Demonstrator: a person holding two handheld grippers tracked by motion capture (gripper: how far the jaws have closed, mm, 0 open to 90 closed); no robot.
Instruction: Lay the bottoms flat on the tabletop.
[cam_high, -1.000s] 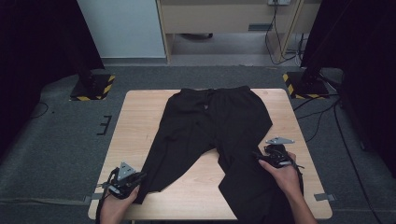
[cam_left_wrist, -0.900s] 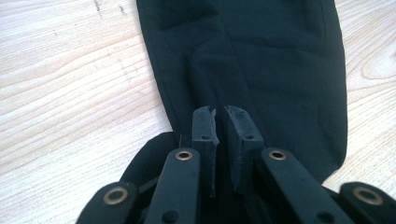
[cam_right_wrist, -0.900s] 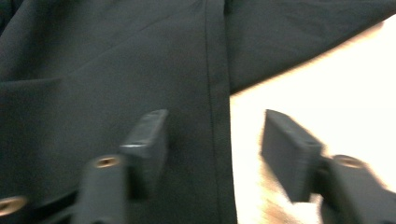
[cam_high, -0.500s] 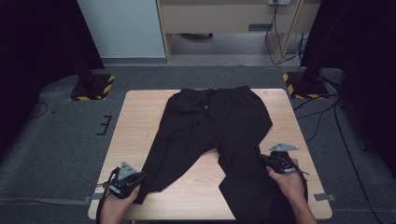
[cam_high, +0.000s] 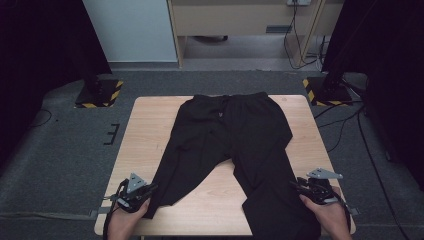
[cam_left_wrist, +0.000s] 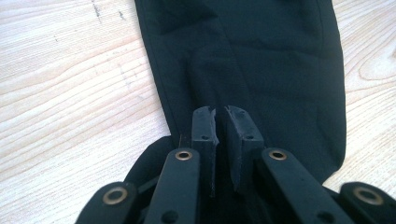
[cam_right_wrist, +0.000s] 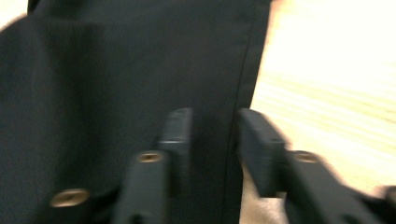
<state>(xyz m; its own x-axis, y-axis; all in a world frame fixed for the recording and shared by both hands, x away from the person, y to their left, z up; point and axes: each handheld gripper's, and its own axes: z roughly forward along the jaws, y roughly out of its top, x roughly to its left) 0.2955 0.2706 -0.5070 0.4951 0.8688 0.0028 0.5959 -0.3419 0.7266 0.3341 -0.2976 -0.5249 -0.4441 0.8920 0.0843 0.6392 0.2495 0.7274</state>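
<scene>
Black trousers (cam_high: 230, 135) lie flat on the wooden table (cam_high: 150, 130), waistband at the far side, both legs running toward me. My left gripper (cam_high: 147, 190) sits at the hem of the left leg, shut on a fold of the cloth (cam_left_wrist: 261, 60); its pads (cam_left_wrist: 204, 128) are pressed together with fabric bunched beneath. My right gripper (cam_high: 297, 185) is at the outer edge of the right leg, low on the table. Its view is blurred, but the jaws stand apart on either side of the leg's side seam (cam_right_wrist: 238, 93), gripper (cam_right_wrist: 212, 140) open.
Bare wood lies between the legs (cam_high: 220, 195) and along both sides of the table. Grey carpet surrounds it, with yellow-black striped stand bases (cam_high: 97, 92) (cam_high: 325, 90) at the far corners and cables (cam_high: 350, 125) on the floor to the right.
My right gripper has slid outward and toward me along the right leg, from over the cloth to its outer edge. The left gripper has stayed at the hem.
</scene>
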